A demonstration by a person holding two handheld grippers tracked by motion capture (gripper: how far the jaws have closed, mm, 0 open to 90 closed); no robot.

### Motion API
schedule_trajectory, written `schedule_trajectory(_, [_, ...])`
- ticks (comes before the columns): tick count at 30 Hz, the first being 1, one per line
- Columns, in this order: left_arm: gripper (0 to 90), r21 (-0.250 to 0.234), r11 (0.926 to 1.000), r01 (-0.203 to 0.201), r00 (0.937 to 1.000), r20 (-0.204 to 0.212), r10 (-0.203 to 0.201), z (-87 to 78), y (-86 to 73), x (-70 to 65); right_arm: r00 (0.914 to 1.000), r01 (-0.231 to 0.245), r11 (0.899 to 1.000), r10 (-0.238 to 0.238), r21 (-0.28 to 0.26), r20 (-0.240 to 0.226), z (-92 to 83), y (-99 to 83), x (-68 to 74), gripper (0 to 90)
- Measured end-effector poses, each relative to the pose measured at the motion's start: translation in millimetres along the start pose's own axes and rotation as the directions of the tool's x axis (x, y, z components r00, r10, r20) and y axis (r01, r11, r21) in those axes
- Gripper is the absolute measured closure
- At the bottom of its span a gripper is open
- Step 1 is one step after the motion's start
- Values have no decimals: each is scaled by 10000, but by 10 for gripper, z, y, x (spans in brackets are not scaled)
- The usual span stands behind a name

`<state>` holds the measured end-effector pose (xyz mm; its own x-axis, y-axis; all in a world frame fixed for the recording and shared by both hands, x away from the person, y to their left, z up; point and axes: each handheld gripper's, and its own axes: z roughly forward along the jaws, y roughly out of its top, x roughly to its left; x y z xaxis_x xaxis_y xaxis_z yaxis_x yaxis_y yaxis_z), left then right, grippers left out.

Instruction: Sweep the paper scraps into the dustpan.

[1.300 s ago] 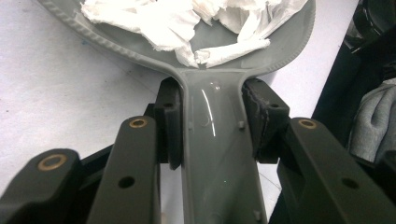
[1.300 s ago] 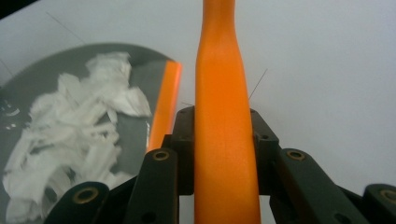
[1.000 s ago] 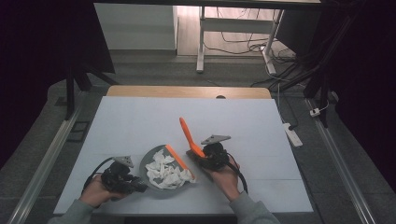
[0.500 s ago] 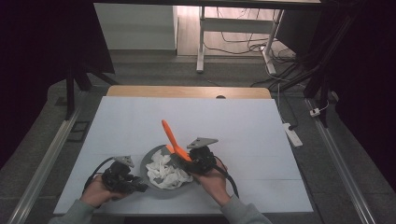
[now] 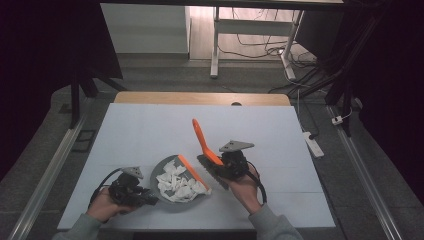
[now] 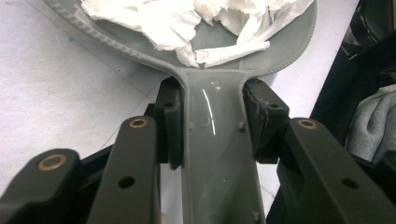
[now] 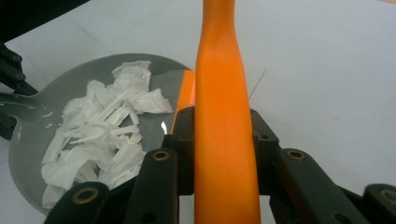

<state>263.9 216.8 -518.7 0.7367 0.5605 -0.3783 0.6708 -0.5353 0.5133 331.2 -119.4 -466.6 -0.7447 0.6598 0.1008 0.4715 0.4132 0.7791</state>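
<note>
A grey dustpan (image 5: 170, 172) lies flat on the table near its front edge, left of centre, its handle (image 6: 212, 154) pointing toward the front left corner. Torn white paper scraps (image 5: 180, 184) are heaped in its tray. An orange brush (image 5: 204, 142) stands tilted just right of the pan, handle slanting up toward the far edge, and its orange-backed head (image 5: 192, 171) is over the pan's right rim.

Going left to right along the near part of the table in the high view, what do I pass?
Left tongs gripping the dustpan's handle → grey dustpan holding white paper scraps → orange brush → right tongs clamped on that brush.
</note>
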Motion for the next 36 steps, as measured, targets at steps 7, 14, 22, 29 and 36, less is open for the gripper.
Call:
schedule_trajectory(7, [610, -170, 9998, -70, 9999, -96, 69, 4, -4, -1, 9999, -122, 9996, 122, -273, 13, -116, -28, -141, 702])
schedule_trajectory(14, [610, -289, 9995, -122, 9998, -165, 118, 11, -5, -3, 9999, -149, 9991, 151, -409, 31, -213, -89, -239, 702])
schedule_trajectory(22, [610, -578, 9983, -53, 9995, -322, 34, -12, -9, 7, 9998, -108, 9982, 116, -583, 133, -310, -123, -316, 702])
schedule_trajectory(29, [610, -826, 9966, 34, 9994, -329, -62, -51, -21, 17, 9987, -320, 9988, 335, -379, 388, -332, -181, -359, 702])
schedule_trajectory(36, [610, -1437, 9890, 361, 9981, -448, -430, -125, -44, 55, 9977, -422, 9979, 447, -488, 500, -402, -230, -442, 702])
